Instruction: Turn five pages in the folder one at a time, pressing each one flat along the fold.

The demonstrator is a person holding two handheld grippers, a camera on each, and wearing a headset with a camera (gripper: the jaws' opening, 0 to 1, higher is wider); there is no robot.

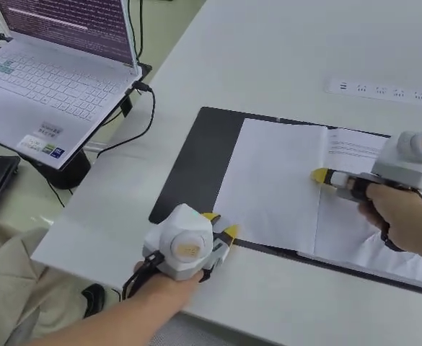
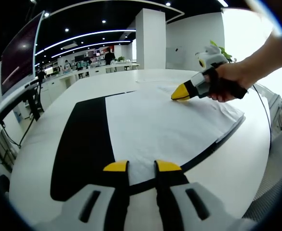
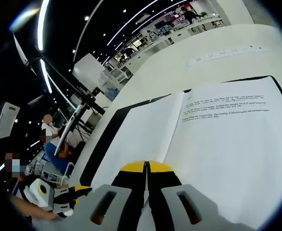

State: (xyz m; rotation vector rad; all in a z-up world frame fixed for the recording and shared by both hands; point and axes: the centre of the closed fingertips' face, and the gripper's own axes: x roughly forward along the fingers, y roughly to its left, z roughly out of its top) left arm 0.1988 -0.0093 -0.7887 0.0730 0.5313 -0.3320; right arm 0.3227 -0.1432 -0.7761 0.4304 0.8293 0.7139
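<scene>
Two grippers: right gripper clenched tip-to-tip, nothing held, tips on the page at the fold of the open folder; left gripper jaws slightly parted, empty, at the folder's near left edge. Folder lies flat on white table, printed page right. Laptop far left, power strip far right.

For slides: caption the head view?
Right tool at the fold of the open folder; left tool at its near edge.
</scene>
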